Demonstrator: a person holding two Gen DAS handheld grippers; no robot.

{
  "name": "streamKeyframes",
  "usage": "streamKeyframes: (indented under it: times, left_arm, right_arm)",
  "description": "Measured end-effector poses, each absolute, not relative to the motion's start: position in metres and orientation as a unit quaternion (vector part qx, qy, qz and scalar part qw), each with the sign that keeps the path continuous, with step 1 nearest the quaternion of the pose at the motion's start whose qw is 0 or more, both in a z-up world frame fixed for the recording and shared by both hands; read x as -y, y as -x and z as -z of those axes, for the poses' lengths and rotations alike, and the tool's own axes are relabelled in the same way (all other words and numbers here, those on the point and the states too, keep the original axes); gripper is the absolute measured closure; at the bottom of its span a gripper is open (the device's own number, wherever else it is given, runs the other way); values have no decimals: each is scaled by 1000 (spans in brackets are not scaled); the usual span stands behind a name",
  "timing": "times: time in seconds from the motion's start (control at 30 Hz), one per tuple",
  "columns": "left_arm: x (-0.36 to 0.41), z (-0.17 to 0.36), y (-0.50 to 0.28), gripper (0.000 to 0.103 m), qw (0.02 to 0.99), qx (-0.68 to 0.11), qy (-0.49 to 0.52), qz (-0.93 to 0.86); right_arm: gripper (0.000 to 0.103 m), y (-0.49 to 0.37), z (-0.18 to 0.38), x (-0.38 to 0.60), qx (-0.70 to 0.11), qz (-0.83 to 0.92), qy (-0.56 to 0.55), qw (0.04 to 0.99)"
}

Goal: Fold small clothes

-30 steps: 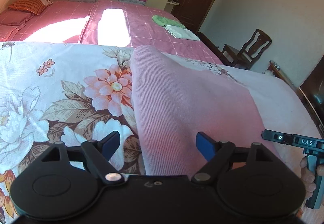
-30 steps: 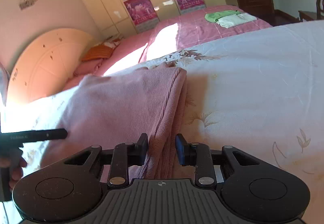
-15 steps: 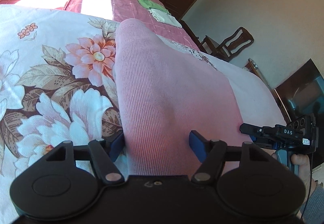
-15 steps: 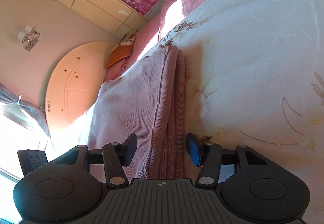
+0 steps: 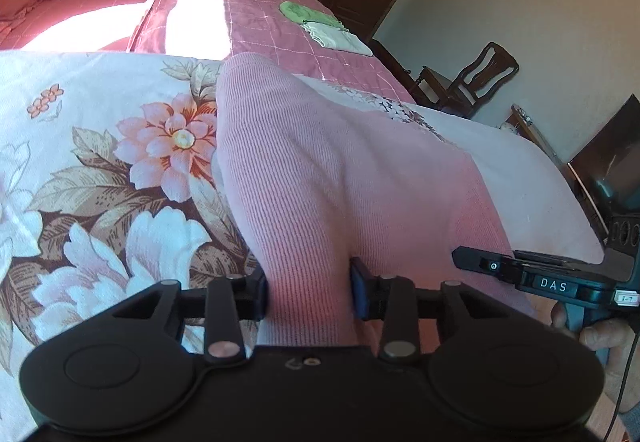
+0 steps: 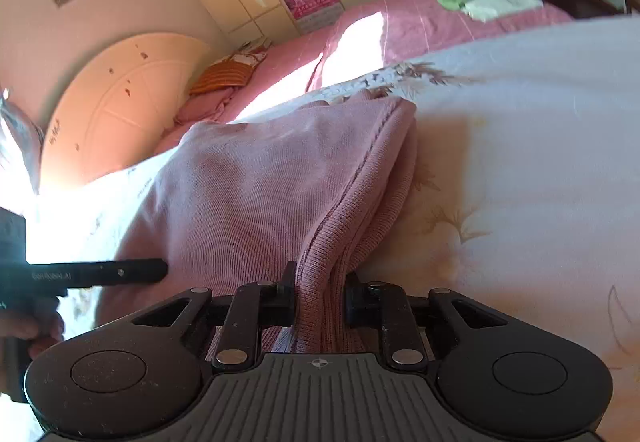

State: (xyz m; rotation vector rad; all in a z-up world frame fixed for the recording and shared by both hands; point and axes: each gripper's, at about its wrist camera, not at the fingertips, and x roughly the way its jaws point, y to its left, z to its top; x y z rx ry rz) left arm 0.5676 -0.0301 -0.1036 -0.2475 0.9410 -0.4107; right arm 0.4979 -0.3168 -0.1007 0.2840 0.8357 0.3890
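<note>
One pink garment (image 5: 320,178), two grippers' fingers (image 5: 358,294) on it.

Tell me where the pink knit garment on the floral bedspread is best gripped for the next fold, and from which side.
Grip the pink knit garment at its near edge, one corner each, coming in low from the near side of the floral bedspread. The left gripper and right gripper have just closed there on bunched fabric. The right side's layered folded edge probably gives the firmer hold.

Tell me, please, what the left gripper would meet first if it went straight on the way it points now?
The pink garment already pinched in the left gripper; its jaws have just been closing on it. Beyond lies the floral bedspread.
</note>
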Motion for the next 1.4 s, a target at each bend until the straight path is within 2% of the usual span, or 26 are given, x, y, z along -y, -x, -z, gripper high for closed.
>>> streamKeyframes:
  times: [0.13,0.4,0.77,1.2,1.4]
  left_arm:
    - [38,86,-554,74,879,-428,84,191]
    - [36,50,-519,74,896,-394,48,198]
    - [-37,23,-482,74,908,-369,43,196]
    - [-189,31,-437,74,912,-385,56,132]
    - [-226,62,-428,73,898,-413,86,125]
  right_arm:
    - [85,-477,86,298,-372,-167,-82,909]
    - [85,-450,47,265,-332,-172,-46,926]
    - [85,-414,16,180,-314,-175,-11,933]
    - [85,-412,48,25,-335,-241,-18,911]
    - [85,-415,69,-4,-368,-248,-42,895]
